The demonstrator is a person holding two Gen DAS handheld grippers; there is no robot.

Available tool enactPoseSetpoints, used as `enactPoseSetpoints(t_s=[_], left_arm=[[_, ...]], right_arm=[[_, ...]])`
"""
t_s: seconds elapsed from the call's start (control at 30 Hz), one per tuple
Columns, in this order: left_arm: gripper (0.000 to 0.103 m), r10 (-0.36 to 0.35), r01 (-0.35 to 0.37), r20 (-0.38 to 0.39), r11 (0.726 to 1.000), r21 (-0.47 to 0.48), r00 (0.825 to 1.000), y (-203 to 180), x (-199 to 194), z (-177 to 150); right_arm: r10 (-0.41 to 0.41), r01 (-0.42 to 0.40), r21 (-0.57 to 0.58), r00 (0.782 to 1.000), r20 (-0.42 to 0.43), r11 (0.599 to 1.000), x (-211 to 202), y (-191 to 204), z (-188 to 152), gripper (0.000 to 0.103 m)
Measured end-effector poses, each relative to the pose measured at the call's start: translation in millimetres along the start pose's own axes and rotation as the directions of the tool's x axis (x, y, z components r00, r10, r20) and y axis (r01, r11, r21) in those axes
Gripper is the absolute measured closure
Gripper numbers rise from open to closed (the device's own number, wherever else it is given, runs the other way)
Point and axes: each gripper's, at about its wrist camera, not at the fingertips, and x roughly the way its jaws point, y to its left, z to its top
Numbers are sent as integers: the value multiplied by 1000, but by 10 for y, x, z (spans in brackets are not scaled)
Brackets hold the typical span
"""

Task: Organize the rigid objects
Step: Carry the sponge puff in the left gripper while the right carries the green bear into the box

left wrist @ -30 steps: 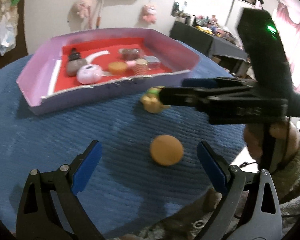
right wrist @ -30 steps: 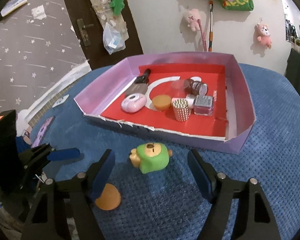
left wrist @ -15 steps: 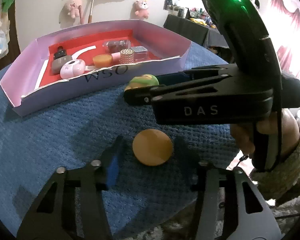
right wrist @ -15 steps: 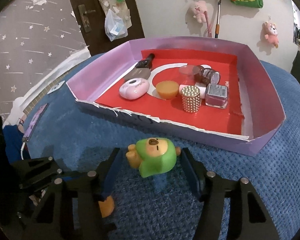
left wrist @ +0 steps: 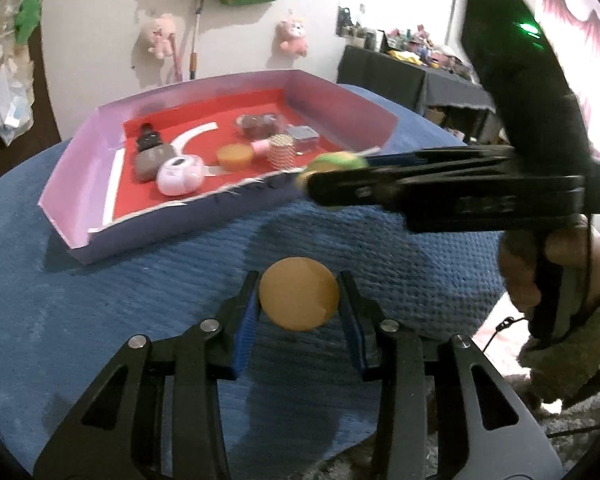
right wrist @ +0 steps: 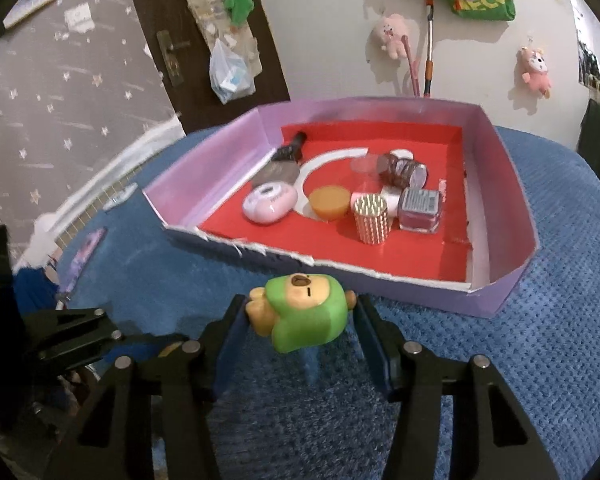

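My left gripper [left wrist: 298, 312] is shut on an orange round lid [left wrist: 299, 299], held just over the blue cloth. My right gripper [right wrist: 300, 320] is shut on a green bear toy [right wrist: 304, 316] and holds it above the cloth, just in front of the box. In the left wrist view the right gripper's black body crosses from the right with the toy [left wrist: 334, 160] at its tip. The purple box with red floor [right wrist: 496, 184] holds several small items: a pink case [right wrist: 269, 208], an orange cup [right wrist: 329, 202], a studded cylinder [right wrist: 371, 220], a square bottle [right wrist: 420, 210].
The blue cloth [right wrist: 540, 360] covers a round table whose edge lies near on the left wrist view's right side. A door and starred wall stand behind on the left. Plush toys hang on the white wall. A dark cluttered table [left wrist: 420, 76] stands at the back right.
Both grippers closed from open: the left onto the orange lid, the right onto the green bear toy. The right gripper has lifted the toy toward the box's front wall.
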Motion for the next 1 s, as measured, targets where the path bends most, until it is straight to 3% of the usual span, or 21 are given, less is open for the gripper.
enactPoseSetpoints(t_s=[0.47,1.0], left_arm=[[67,63,-56,101,996,-73,993,381,-212,292],[67,75,-65,114,994,-92,991,502,-167,504]], right_arm=[[-1,0,4,995,98,1000,-357,57,177,46],[9,-10,7,995,103,1000,-372,48,249,46]])
